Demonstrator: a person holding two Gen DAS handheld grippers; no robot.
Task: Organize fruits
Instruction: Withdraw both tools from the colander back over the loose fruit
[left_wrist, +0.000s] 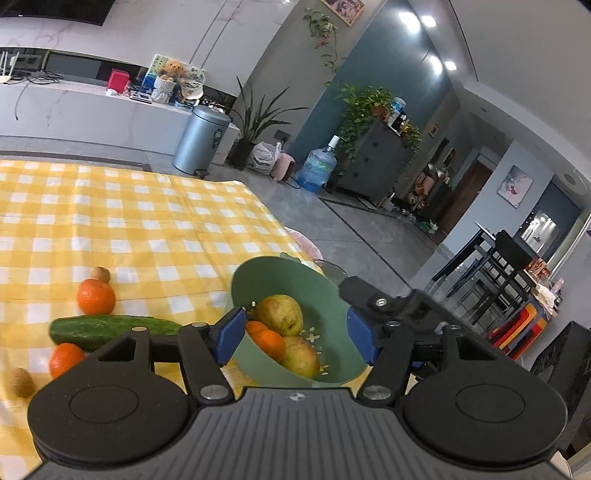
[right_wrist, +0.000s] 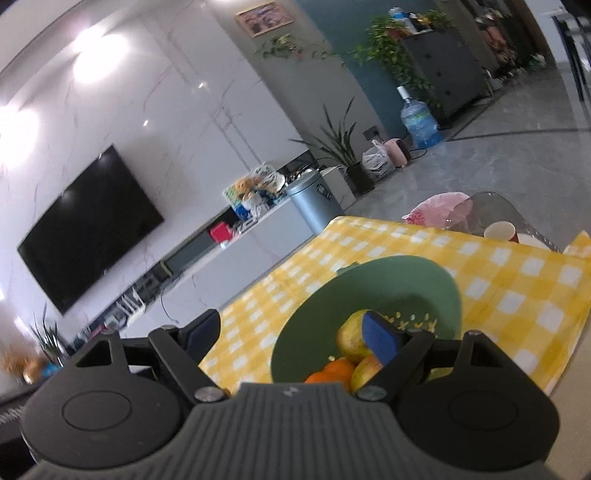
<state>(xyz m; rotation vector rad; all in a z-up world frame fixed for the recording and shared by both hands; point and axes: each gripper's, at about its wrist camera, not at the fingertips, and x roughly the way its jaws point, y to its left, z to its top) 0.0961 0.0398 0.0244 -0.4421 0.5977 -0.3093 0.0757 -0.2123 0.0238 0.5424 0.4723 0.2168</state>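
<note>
A green colander bowl stands on the yellow checked tablecloth and holds two pears and oranges. My left gripper is open and empty, its blue pads on either side of the bowl's view. Left of it lie a cucumber, two oranges and two kiwis. My right gripper is open and empty just above the bowl, with a pear and oranges below its right pad.
A paper cup and a pink bag sit at the table's far corner near a glass edge. A grey bin, a water jug and plants stand on the floor beyond. The table edge runs close to the bowl.
</note>
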